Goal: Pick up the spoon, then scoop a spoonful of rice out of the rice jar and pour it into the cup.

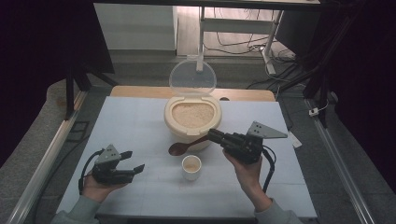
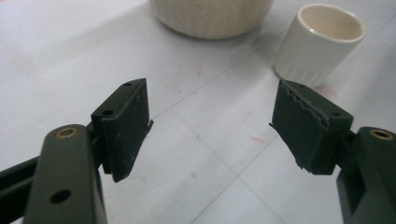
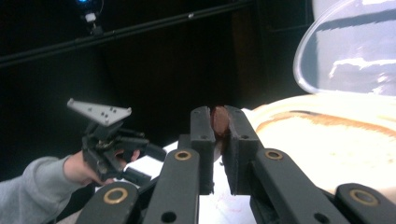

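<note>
One spoon, one cup, one rice container, two grippers.

Rice tub at table centre-far, lid upright behind it. Cup near of tub, just apart. Spoon between tub and cup, bowl end left, handle in right gripper. Left gripper well left of cup, near table's near edge.

A dark brown wooden spoon hangs tilted, bowl low, just above a small white cup, beside an open cream rice container.
</note>
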### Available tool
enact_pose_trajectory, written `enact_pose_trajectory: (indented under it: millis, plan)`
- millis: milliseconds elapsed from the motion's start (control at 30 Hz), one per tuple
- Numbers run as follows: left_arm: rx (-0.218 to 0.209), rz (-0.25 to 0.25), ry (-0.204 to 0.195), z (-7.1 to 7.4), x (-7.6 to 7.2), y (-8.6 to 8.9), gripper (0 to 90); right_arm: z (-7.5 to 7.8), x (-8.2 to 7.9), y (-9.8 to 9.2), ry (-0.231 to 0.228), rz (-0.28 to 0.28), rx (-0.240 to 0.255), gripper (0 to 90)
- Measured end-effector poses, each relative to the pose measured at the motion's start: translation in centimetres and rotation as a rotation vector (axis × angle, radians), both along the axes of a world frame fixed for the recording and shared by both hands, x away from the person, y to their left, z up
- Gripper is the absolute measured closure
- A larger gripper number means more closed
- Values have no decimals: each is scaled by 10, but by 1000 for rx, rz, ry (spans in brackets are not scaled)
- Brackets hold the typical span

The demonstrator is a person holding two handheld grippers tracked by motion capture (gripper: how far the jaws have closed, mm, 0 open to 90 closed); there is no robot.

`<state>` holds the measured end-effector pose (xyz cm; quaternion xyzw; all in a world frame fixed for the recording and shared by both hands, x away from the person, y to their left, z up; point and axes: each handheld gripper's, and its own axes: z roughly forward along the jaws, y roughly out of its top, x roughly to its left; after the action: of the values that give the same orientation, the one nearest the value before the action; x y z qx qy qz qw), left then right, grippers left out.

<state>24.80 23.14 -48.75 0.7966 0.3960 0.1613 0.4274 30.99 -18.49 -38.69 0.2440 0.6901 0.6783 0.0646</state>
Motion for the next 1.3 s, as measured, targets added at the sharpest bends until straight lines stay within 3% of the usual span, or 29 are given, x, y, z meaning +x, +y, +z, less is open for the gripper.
enact_pose_trajectory:
  millis: [167, 567, 1000, 1300]
  plan:
    - [-5, 3, 0, -1, 0, 4, 271, 6, 4, -12, -18, -37, 18, 835]
    - [26, -17, -5, -1, -1, -4, 262, 23, 11, -32, -50, -111, 46, 836]
    - [36, -22, 11, -3, -1, -4, 249, 32, 42, -38, -53, -199, 22, 835]
    - [39, -16, 10, -3, -1, -3, 245, 32, 59, -37, -28, -239, -3, 835]
